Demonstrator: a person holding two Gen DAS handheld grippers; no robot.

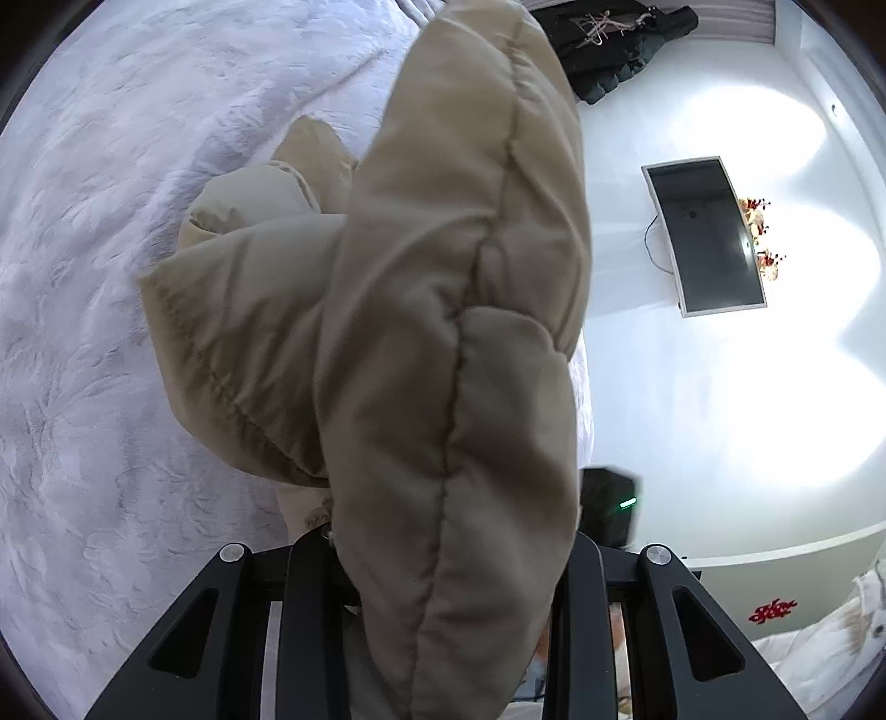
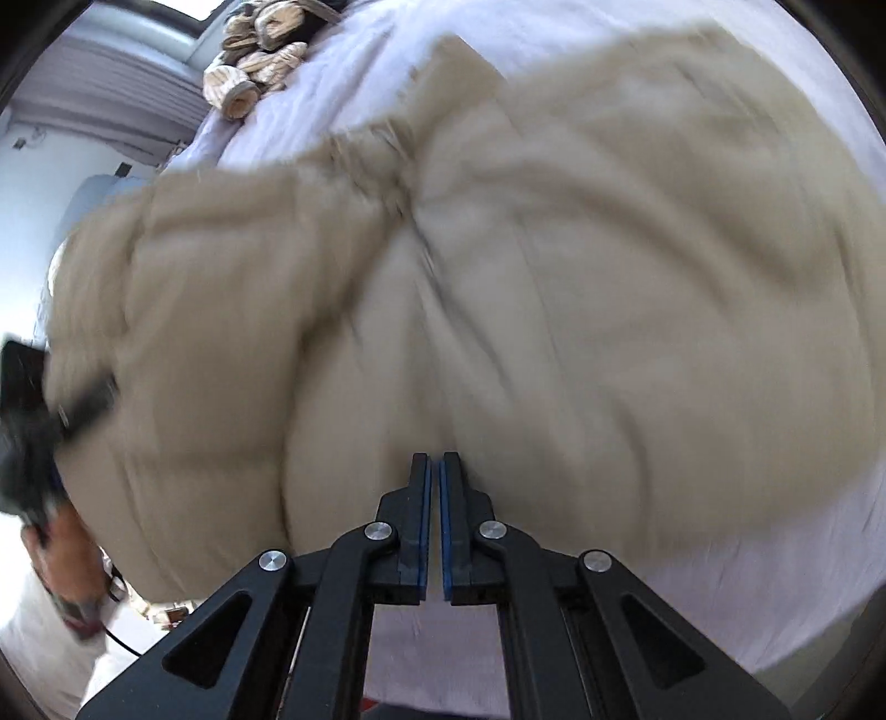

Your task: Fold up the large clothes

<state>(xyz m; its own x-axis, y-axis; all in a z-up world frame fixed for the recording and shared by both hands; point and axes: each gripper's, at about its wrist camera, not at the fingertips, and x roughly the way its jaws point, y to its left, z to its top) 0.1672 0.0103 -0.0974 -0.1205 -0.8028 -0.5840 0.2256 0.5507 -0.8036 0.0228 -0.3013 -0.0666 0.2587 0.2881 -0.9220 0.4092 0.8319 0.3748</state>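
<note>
Puffer jacket point(image 1: 443, 332), beige and quilted, is lifted above the white bed point(image 1: 111, 277). In the left wrist view, a thick padded fold runs back between the left gripper's point(image 1: 448, 559) fingers, which clamp it; the fingertips are hidden by fabric. Only this view shows a wall-mounted television point(image 1: 706, 235) beyond the jacket and a dark garment point(image 1: 614, 44) past the bed's far end. The right wrist view, blurred, shows the jacket's body spread over the bed, with the right gripper's point(image 2: 435, 471) blue-padded fingers nearly together, empty, at the jacket's near edge. A striped garment point(image 2: 260, 61) lies at the bed's far corner.
</note>
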